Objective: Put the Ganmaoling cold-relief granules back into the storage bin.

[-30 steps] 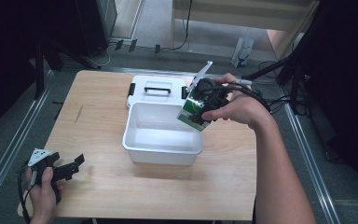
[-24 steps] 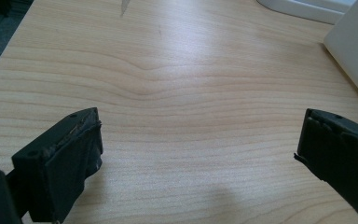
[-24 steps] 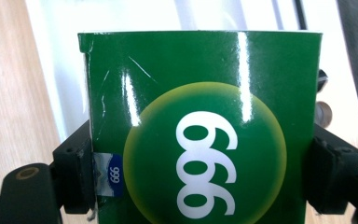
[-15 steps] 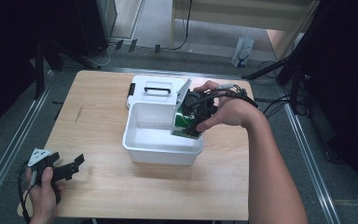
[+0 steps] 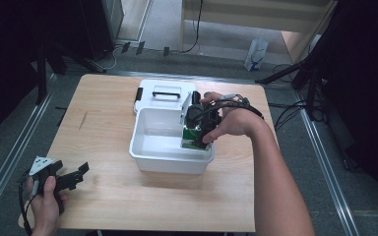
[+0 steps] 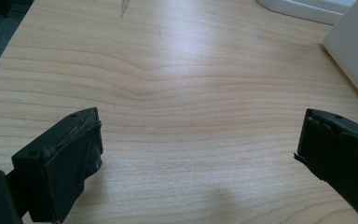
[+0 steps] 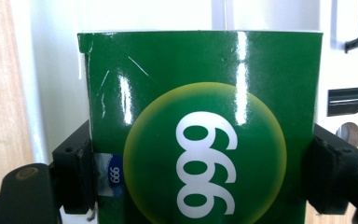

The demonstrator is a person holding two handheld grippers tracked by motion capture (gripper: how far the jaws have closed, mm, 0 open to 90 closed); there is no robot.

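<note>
The right gripper [image 5: 195, 129], jaws clamped on the two sides of a green box [image 7: 205, 135], holds it inside the white bin [image 5: 147, 157] against the bin's right wall; whether the box touches the floor of the bin cannot be told. Placement appears nearly complete: release and withdrawal remain. The bin's lid [image 5: 165, 93] lies just behind it on the worktop [image 5: 103, 196]. The left gripper [image 5: 66, 178] rests idle near the worktop's front-left corner, jaws wide apart on nothing. Compared with a second ago, the box has descended from above the rim into the bin.
</note>
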